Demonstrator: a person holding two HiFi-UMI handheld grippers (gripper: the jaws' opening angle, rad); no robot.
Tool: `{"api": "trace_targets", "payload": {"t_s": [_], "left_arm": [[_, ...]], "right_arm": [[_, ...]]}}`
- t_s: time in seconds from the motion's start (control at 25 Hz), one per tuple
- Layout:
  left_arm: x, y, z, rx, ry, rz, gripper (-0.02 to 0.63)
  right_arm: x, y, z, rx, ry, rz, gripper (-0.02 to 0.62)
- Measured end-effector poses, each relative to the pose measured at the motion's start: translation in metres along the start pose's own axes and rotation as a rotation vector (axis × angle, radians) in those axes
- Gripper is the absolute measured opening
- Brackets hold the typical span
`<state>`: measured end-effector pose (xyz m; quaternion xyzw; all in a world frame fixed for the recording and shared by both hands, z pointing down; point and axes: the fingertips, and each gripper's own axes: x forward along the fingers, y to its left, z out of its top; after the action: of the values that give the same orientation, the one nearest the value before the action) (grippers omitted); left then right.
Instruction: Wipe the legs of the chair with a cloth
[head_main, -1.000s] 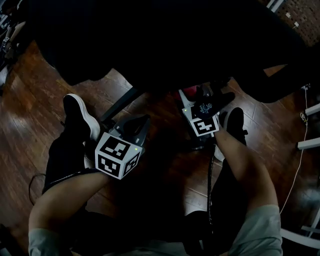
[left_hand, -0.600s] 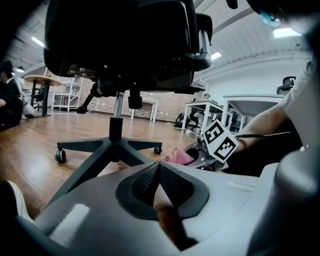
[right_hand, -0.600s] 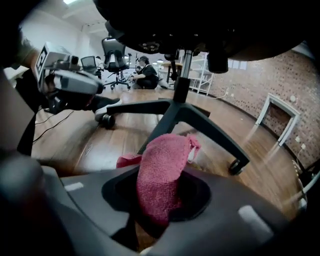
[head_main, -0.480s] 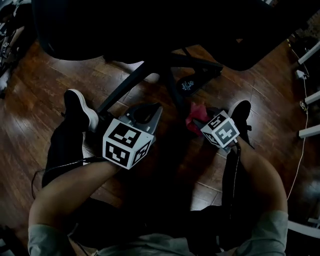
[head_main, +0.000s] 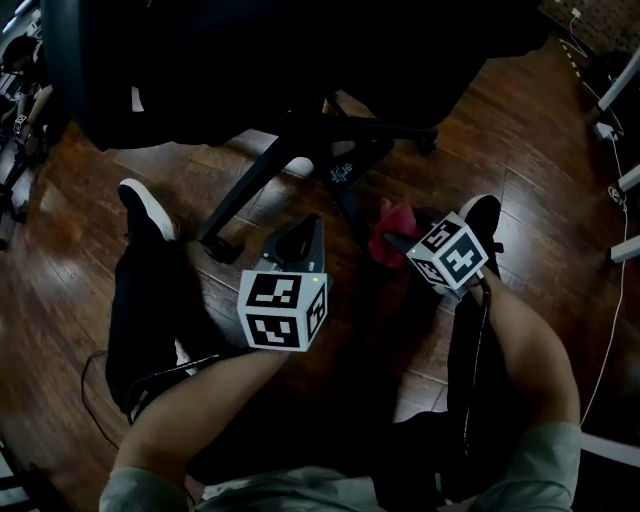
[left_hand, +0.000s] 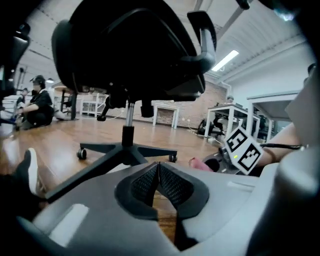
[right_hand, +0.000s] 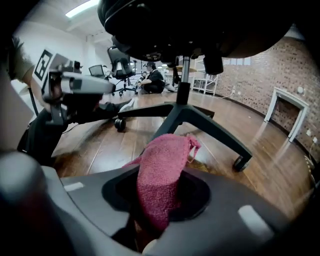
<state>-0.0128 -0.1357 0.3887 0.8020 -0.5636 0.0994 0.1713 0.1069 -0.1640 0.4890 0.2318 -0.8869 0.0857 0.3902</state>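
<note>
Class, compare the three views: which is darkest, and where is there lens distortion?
Head view: underexposed, the chair nearly black, only the pink cloth showing colour. Left gripper view: well lit, fisheye-bent at its edges. Right gripper view: well lit, similarly bent, glare on the floor.

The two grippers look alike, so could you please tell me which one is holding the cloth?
The right gripper: a pink cloth is pinched between its jaws and sticks out in front. The left gripper has its jaws closed together with nothing between them.
</note>
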Motion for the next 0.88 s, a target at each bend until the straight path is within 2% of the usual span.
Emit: {"api": "trace_targets", "payload": {"t_s": [0.08, 0.2, 0.28, 0.44, 0.56, 0.76, 0.88], "left_arm": [[0.021, -0.003, -0.022, -0.089, -0.005, 0.059, -0.015], [0.050, -0.009, -0.045, -0.214, -0.003, 0.110, 0.059], [0.066, -0.014, -0.060, -0.260, 0.024, 0.140, 0.136], [0.089, -0.017, -0.081, -0.229, 0.076, 0.209, 0.189], [0.102, -0.015, -0.093, -0.205, 0.114, 0.254, 0.214], [0.123, -0.030, -0.109, -0.164, 0.190, 0.251, 0.252], [0.126, -0.028, -0.110, -0.148, 0.186, 0.264, 0.270]], "right_arm": [[-0.012, -0.009, 0.012, 0.017, -0.069, -0.032, 0.118], [-0.035, -0.029, 0.035, 0.060, -0.180, -0.104, 0.118], [-0.050, -0.042, 0.045, 0.090, -0.242, -0.154, 0.120], [-0.073, -0.062, 0.050, 0.130, -0.325, -0.228, 0.120], [-0.079, -0.074, 0.044, 0.150, -0.333, -0.261, 0.120], [-0.078, -0.072, 0.046, 0.153, -0.324, -0.257, 0.121], [-0.076, -0.067, 0.054, 0.143, -0.327, -0.243, 0.121]]}}
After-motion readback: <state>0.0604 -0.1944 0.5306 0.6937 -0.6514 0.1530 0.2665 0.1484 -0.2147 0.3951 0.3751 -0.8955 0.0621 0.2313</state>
